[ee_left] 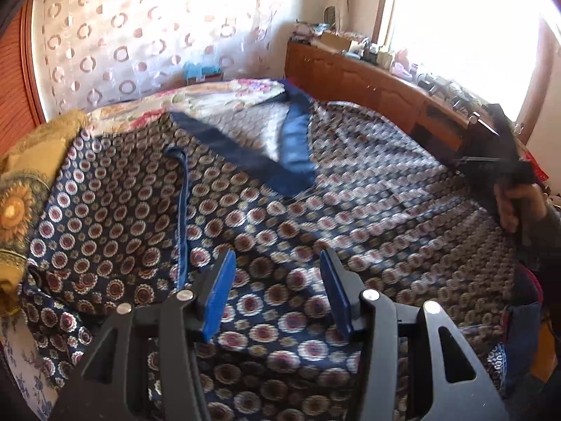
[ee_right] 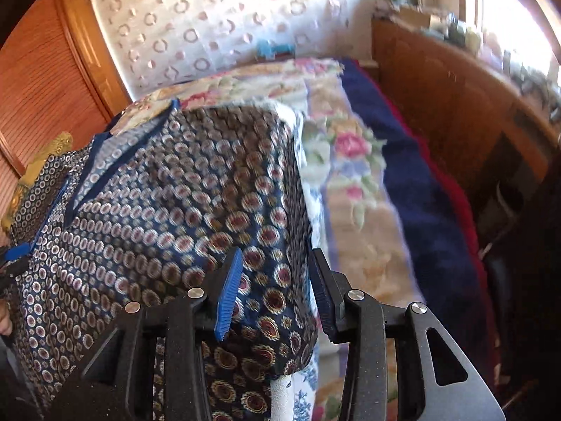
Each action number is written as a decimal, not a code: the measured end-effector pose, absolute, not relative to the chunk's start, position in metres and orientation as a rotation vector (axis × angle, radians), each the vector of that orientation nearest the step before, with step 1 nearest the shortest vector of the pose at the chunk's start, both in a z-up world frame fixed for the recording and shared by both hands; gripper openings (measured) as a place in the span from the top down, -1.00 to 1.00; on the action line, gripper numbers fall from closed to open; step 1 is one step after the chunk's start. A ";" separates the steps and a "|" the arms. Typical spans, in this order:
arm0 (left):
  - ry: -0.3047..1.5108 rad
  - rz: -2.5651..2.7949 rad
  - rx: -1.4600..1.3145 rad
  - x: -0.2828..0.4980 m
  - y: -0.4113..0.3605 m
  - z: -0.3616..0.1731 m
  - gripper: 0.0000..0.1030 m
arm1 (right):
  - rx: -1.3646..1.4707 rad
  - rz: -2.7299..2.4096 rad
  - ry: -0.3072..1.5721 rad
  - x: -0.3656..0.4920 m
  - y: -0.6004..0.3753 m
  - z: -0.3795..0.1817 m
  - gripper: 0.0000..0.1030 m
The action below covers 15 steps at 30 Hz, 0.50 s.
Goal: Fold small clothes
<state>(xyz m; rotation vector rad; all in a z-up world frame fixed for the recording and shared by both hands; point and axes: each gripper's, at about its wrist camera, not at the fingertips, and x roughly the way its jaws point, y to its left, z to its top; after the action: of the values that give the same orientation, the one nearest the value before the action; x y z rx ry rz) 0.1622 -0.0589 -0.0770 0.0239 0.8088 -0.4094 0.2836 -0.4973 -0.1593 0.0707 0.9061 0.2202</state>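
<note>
Garment (ee_left: 280,231) on bed (ee_right: 354,182), cabinet (ee_left: 368,80) behind.

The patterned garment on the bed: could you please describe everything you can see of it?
The patterned garment is a navy top printed with rows of maroon-and-cream medallions, in thin, smooth-looking fabric. It has a plain blue V-neck band and a blue-edged opening. It lies spread, slightly rumpled, over the floral bedspread. The left gripper hovers open above it; the right gripper straddles its side edge, open.

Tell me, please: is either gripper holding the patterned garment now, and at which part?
Neither holds anything. The left gripper is open above the patterned garment; the right gripper is open around its right edge, not yet closed.
</note>
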 end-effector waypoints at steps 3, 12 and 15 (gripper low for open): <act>0.784 -0.446 0.005 0.153 -0.064 -0.066 0.03 | 0.150 0.269 0.911 0.285 -0.503 -0.164 0.52; 0.709 -0.464 0.004 0.136 -0.075 -0.040 0.03 | 0.013 0.226 0.788 0.262 -0.493 -0.134 1.00; 0.700 -0.453 0.010 0.133 -0.075 -0.037 0.03 | -0.040 0.224 0.727 0.260 -0.481 -0.116 1.00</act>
<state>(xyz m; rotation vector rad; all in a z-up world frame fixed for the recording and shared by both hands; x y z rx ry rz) 0.1330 -0.0752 -0.0368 0.0097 0.6996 -0.4528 0.2597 -0.4808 -0.1157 -0.0395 0.7270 0.2244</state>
